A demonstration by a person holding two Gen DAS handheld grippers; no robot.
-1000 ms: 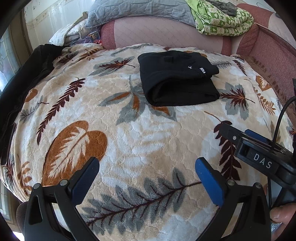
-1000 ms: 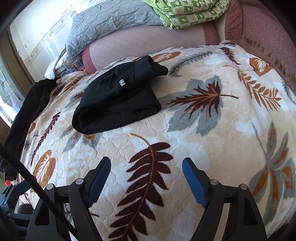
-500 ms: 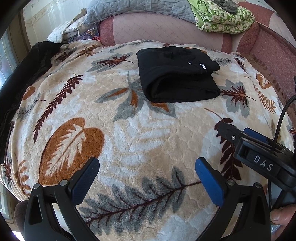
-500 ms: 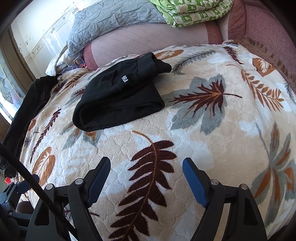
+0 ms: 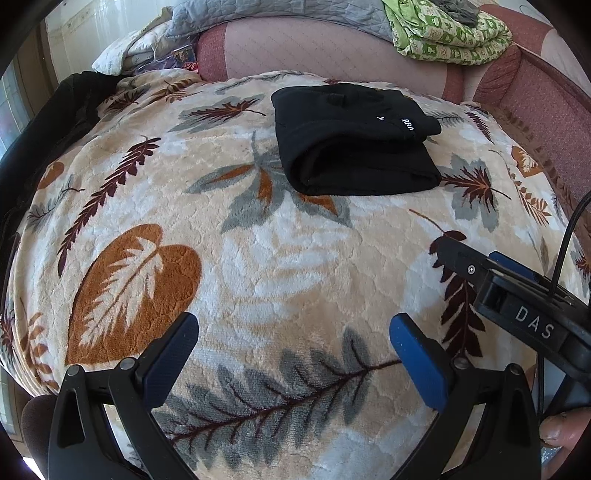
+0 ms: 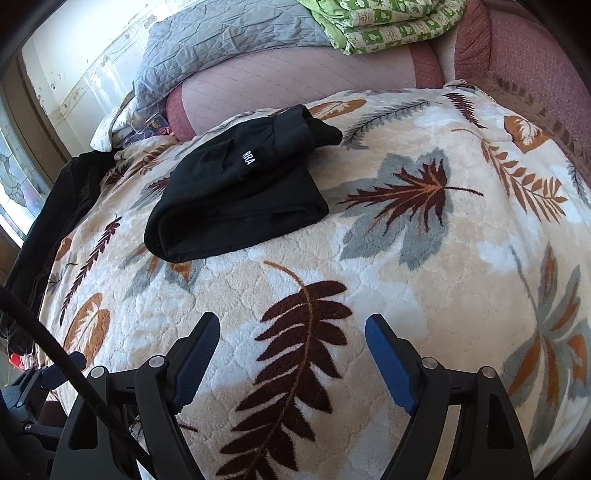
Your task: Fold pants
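Observation:
The black pants (image 5: 354, 144) lie folded into a compact bundle on the leaf-patterned blanket (image 5: 258, 258), toward the far side; they also show in the right wrist view (image 6: 240, 192). My left gripper (image 5: 293, 343) is open and empty, well short of the pants, over the blanket's near part. My right gripper (image 6: 291, 345) is open and empty, also near the front edge. The right gripper's body shows at the right edge of the left wrist view (image 5: 517, 306).
A pink sofa back (image 5: 332, 48) rises behind the blanket, with a grey quilt (image 6: 229, 37) and a green patterned blanket (image 5: 450, 33) piled on it. Dark clothing (image 5: 40, 122) hangs along the left edge. A window (image 6: 18, 184) is at far left.
Both grippers have drawn back slightly and tilted, so the pants sit a little lower in each view. The pants have not moved. Both grippers stay open.

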